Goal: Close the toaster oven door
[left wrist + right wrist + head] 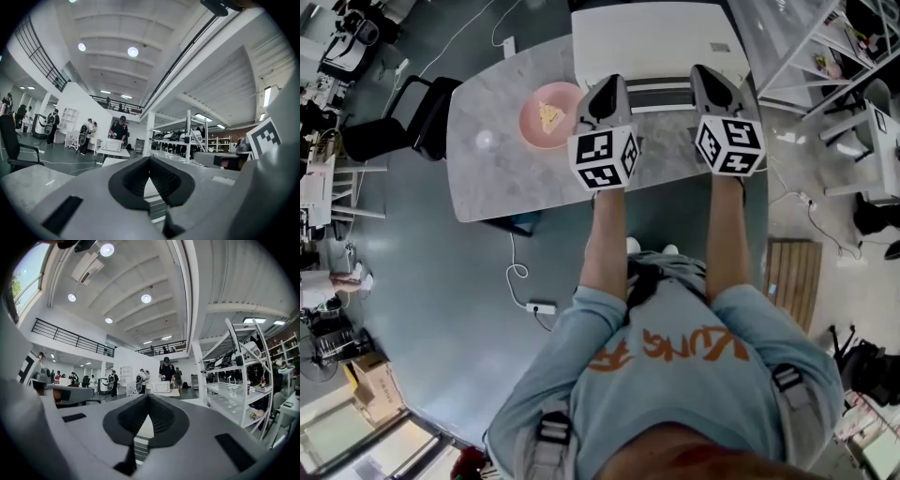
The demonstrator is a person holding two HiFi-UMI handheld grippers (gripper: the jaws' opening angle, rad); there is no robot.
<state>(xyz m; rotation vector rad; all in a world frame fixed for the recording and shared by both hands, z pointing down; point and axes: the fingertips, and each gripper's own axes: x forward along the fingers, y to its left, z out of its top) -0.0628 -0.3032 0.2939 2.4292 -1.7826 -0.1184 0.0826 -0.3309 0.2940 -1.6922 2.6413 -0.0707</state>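
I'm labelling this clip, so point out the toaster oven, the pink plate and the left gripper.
toaster oven [652, 37], head view, on its white top.
pink plate [531, 129], head view, on the bare left rim.
left gripper [149, 160], left gripper view, where its closed fingertips meet.

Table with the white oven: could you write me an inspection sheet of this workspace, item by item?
Surface: grey marbled table.
Job's things: white toaster oven at the table's far edge; from above I cannot tell whether its door is open or shut.
Clutter: pink plate holding a yellow piece of food, left of the oven.
Grippers: left gripper and right gripper side by side in front of the oven, jaws together, nothing between them.
Cables: white cable running to a power strip on the floor.
Surroundings: black chair at the table's left; wooden pallet and metal shelving on the right.
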